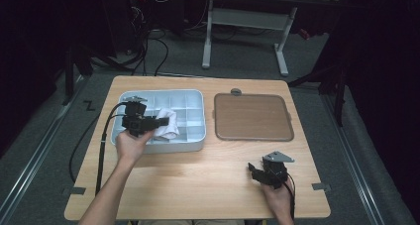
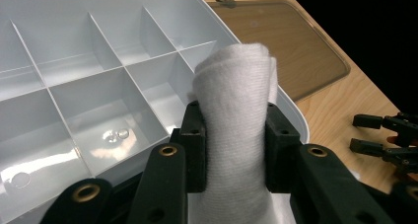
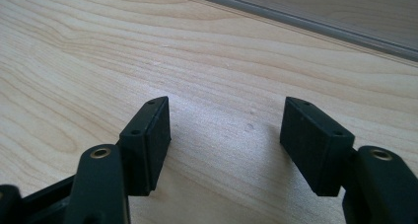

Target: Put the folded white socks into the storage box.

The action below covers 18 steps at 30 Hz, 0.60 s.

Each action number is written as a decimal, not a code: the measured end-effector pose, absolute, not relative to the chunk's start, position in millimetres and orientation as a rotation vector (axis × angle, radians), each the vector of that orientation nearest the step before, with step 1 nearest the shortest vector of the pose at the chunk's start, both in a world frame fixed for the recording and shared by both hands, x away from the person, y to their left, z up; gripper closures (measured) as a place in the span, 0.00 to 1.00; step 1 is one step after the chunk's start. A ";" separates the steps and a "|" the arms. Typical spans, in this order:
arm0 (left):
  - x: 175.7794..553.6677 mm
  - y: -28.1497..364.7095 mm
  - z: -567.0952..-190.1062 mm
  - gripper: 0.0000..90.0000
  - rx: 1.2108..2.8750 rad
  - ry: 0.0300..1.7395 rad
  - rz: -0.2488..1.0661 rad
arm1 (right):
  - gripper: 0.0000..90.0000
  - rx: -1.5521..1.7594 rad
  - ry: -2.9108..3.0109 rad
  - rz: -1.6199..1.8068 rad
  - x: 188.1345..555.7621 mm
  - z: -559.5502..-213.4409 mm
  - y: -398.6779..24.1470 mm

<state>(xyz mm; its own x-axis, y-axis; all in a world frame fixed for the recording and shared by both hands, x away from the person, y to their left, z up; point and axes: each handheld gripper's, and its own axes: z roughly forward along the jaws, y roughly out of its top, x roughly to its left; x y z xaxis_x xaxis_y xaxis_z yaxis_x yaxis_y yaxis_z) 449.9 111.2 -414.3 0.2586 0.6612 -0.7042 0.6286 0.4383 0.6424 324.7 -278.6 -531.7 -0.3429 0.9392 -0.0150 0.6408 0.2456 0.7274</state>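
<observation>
**Rolled cloth held over the tray; right gripper idle**

Counts, left to right in the high view: 1 white tray (image 1: 195, 144) w/ dividers, 1 white rolled cloth (image 1: 167, 125), 1 brown lid (image 1: 252, 117) lying flat, 2 grippers, 1 wooden table (image 1: 198, 178). Tray sits on the table's left half, lid just beside it to the right, not touching.

Left gripper (image 1: 161, 122): jaws partway closed, pads pressed on both sides of the cloth. Cloth is above the tray's near-middle part; can't tell which compartment it's over, or whether it touches the tray floor.

Right gripper (image 1: 253, 169): near the table's front right, well apart from tray and lid, jaws wide, nothing between them.

What each view adds:
- Left gripper view: cloth (image 2: 235, 130) is a rolled, ribbed bundle standing up between the jaws of the left gripper (image 2: 235, 150); tray (image 2: 296, 118) compartments look bare, w/ a couple of water drops (image 2: 117, 134) in one; lid (image 2: 296, 51) is see-through brown; right gripper (image 2: 389, 135) shows at the far right edge.
- Right gripper view: right gripper (image 3: 226, 135) w/ bare wood grain of the table (image 3: 98, 61) between its pads; lid edge (image 3: 315, 21) along the top.
</observation>
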 end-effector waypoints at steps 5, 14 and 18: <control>454.3 112.1 -422.0 0.76 1.227 1.439 0.020 | 0.41 1.439 2.072 0.881 324.7 -531.7 -278.6; 460.9 117.3 -436.6 0.76 1.183 1.485 -0.011 | 0.41 1.439 2.072 0.880 324.7 -531.8 -278.5; 463.6 119.8 -444.5 0.76 1.173 1.506 -0.012 | 0.41 1.441 2.071 0.880 324.5 -531.7 -278.3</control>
<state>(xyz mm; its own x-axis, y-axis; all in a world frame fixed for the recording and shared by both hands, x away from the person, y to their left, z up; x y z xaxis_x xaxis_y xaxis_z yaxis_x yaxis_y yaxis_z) 463.6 119.8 -444.5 0.1709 0.6397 -0.7494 0.6516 0.4971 0.5729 324.5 -278.3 -531.7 -0.3416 0.9397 -0.0149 0.6418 0.2448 0.7268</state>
